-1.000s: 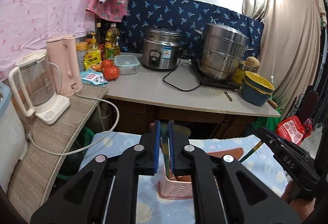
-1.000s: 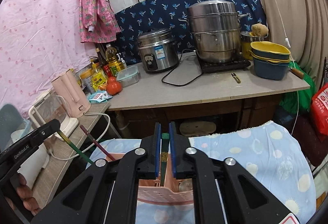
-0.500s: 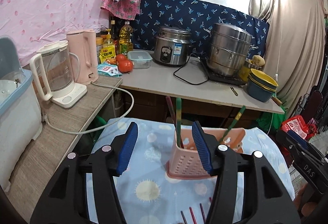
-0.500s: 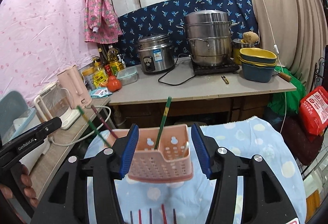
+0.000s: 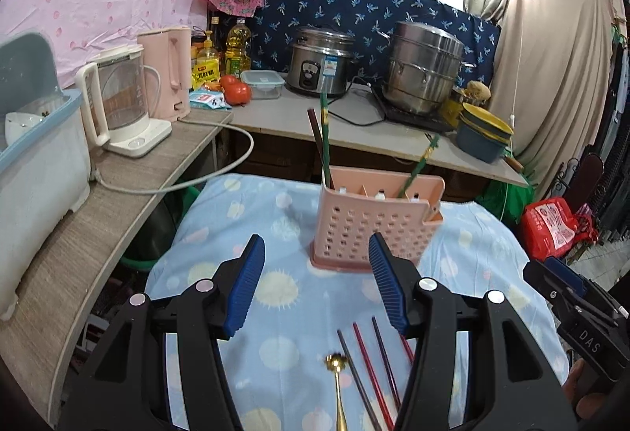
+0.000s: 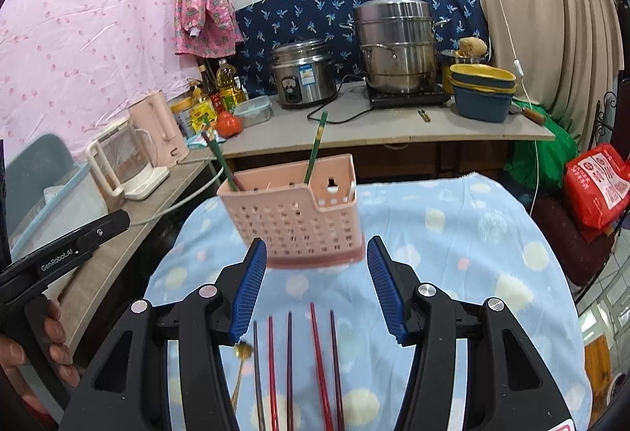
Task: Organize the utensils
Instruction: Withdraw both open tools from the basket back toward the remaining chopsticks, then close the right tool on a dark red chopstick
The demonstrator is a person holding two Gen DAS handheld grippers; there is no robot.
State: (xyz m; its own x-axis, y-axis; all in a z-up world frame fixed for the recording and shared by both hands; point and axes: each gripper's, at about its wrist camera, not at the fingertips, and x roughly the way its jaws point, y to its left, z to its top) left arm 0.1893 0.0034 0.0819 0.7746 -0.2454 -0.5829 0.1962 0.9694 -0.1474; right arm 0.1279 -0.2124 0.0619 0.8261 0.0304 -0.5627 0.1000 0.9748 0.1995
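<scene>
1. A pink perforated plastic utensil basket stands upright on a surface covered with a light-blue cloth printed with pale dots, toward its far side.
2. Three chopsticks stand in the basket: a green chopstick and a dark brown chopstick lean together at its left end, and a second green chopstick tilts to the right at its other end.
3. On the near part of the cloth lie several red and dark chopsticks, side by side and pointing toward the basket.
4. Just left of them lies a gold-coloured metal spoon, its bowl toward the basket.
5. The left gripper has its blue-padded jaws set wide apart with nothing between them; it hangs above the loose chopsticks, near side of the basket.
6. The right gripper also has its jaws spread wide and holds nothing; the basket sits just beyond them.
7. A hand grips the left gripper's handle at the left edge of the right wrist view.
8. Beyond the cloth, a grey counter carries a steel rice cooker and a tall steel steamer pot.
</scene>
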